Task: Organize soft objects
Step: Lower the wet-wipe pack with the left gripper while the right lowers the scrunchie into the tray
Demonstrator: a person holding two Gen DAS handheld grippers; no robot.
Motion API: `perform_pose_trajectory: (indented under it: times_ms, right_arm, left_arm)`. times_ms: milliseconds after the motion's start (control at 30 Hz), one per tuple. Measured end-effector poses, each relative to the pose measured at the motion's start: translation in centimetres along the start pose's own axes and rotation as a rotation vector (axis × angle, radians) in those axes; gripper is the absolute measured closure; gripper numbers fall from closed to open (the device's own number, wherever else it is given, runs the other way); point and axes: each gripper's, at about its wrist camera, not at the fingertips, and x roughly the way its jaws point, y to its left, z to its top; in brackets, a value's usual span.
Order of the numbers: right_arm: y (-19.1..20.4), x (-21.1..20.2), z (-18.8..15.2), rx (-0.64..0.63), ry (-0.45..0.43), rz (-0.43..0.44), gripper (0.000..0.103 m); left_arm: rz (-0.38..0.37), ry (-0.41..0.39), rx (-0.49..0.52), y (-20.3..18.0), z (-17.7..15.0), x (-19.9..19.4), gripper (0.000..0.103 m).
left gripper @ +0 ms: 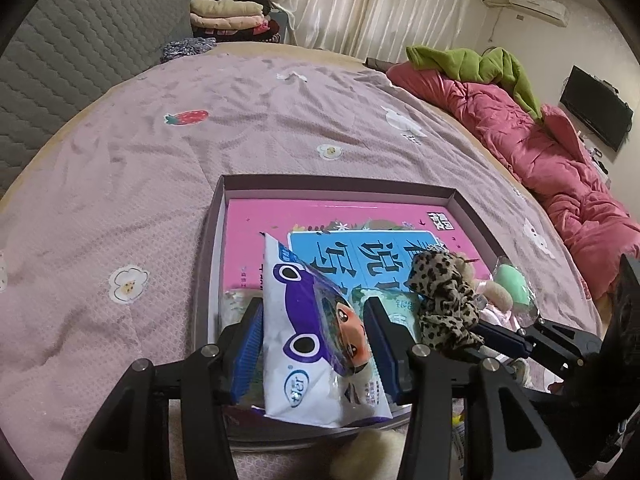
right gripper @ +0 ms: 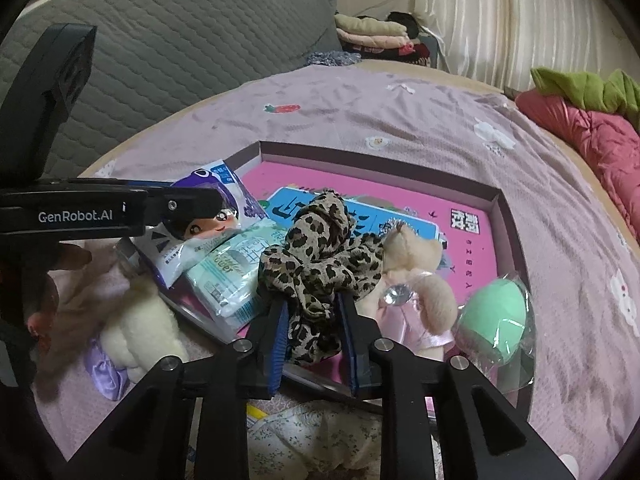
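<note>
right under my left gripper sits the white tissue pack with the purple car print, standing on edge between the blue pads; the jaws are partly spread and i can't tell whether the pads are really pressing it or just flanking it. my right gripper has the leopard-print scrunchie bunched between its pads, jaws narrow, and it looks pinched, though loosely. both things hang over the near end of the shallow box on the pink bedspread. in the box i see a pink book lying flat as the floor, a mint-green tissue pack at the near left corner, a small beige plush in a pink dress towards the right, and a green sponge egg in clear wrap against the right wall. so i judge the sorting well along: several soft things are in, and these two are at the box but not yet let go. left outside, near the front edge, are a cream plush with a lilac ribbon and a floral cloth, which i think still need to go in.
</note>
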Motion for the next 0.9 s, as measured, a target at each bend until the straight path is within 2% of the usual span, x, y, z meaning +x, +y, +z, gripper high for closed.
perform_pose_trajectory:
  times_ms: [433, 600, 900]
  right_arm:
    - [-0.8, 0.1, -0.2, 0.064, 0.023, 0.05, 0.072]
    - [-1.0, 0.0, -0.3, 0.089, 0.029, 0.071, 0.063]
    - [-0.7, -0.3, -0.3, 0.065, 0.028, 0.067, 0.056]
  left_arm:
    - [0.021, -0.015, -0.051, 1.6, 0.3, -0.4, 0.053]
    - [0.03, -0.019, -0.057, 2.0, 0.4, -0.5, 0.053]
    - [0.04, -0.019, -0.053, 3.0, 0.1, -1.6, 0.053]
